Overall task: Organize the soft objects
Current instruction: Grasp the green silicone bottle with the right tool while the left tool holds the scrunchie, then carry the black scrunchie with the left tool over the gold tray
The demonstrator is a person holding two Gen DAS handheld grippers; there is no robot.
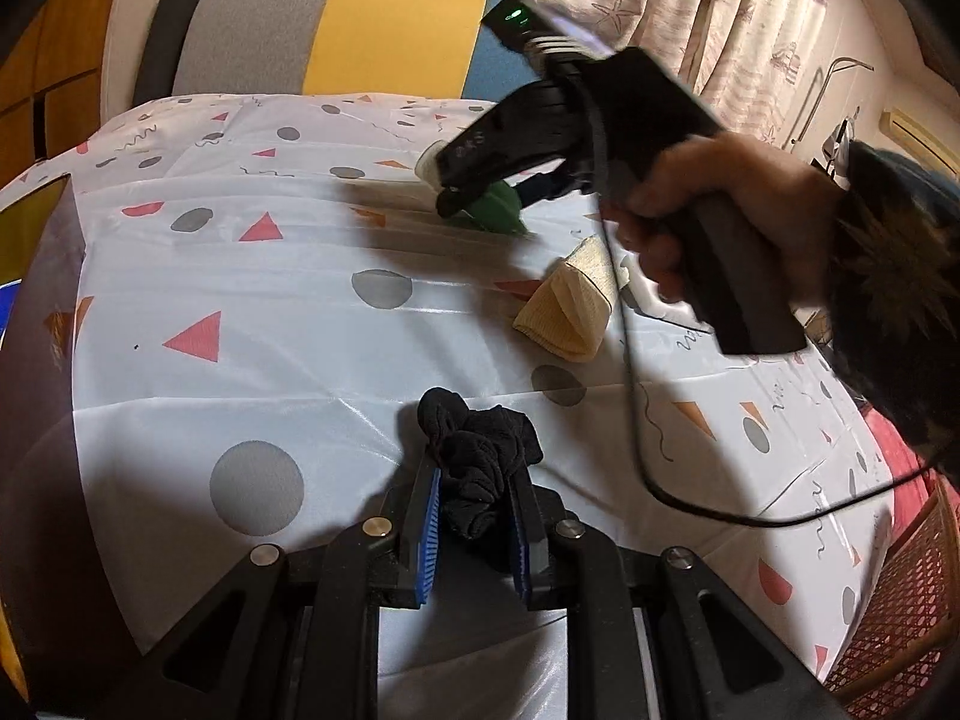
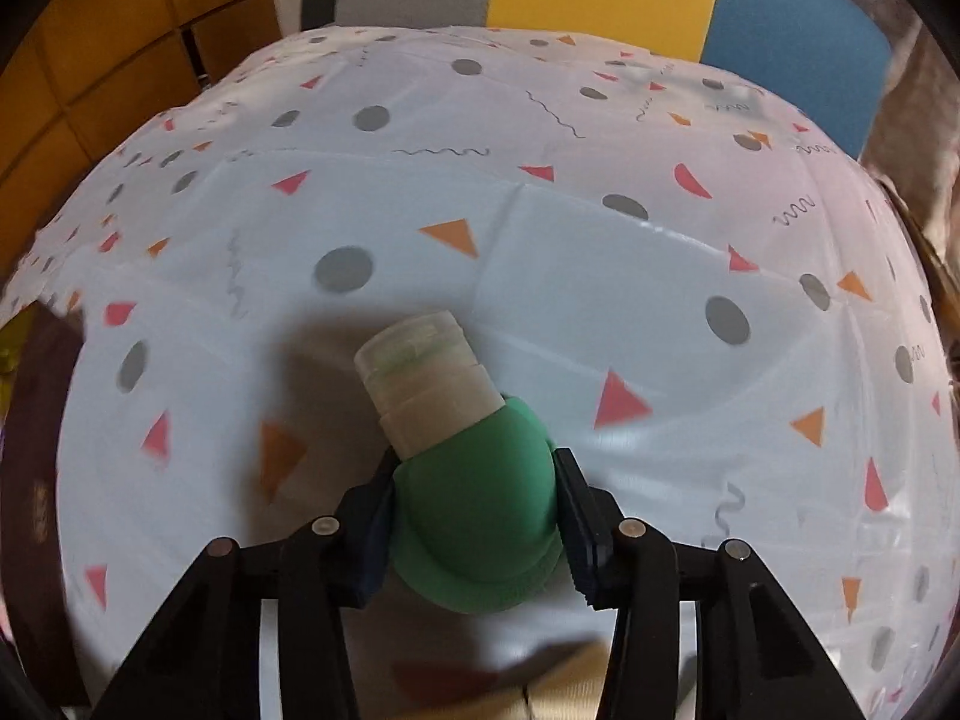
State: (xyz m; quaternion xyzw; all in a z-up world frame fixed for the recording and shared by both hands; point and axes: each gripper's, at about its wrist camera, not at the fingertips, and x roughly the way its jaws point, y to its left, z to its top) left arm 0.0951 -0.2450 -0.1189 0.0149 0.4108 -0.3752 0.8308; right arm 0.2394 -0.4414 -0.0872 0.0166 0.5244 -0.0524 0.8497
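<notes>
A crumpled black sock (image 1: 480,438) sits between the blue pads of my left gripper (image 1: 474,471), which is shut on it just above the patterned tablecloth (image 1: 240,276). A soft green squeeze bottle (image 2: 480,516) with a clear cap (image 2: 420,372) lies between the fingers of my right gripper (image 2: 474,468); both pads press its sides. In the left wrist view the right gripper (image 1: 465,195) is farther back on the table over the green bottle (image 1: 501,210), held by a person's hand (image 1: 720,198). A folded yellow sock (image 1: 564,312) lies on the cloth right of centre.
A chair (image 1: 384,30) with grey, yellow and blue panels stands behind the table's far edge. A curtain (image 1: 690,0) hangs at the back right. A reddish woven basket (image 1: 900,600) sits low on the right. A black cable (image 1: 636,420) trails across the table's right side.
</notes>
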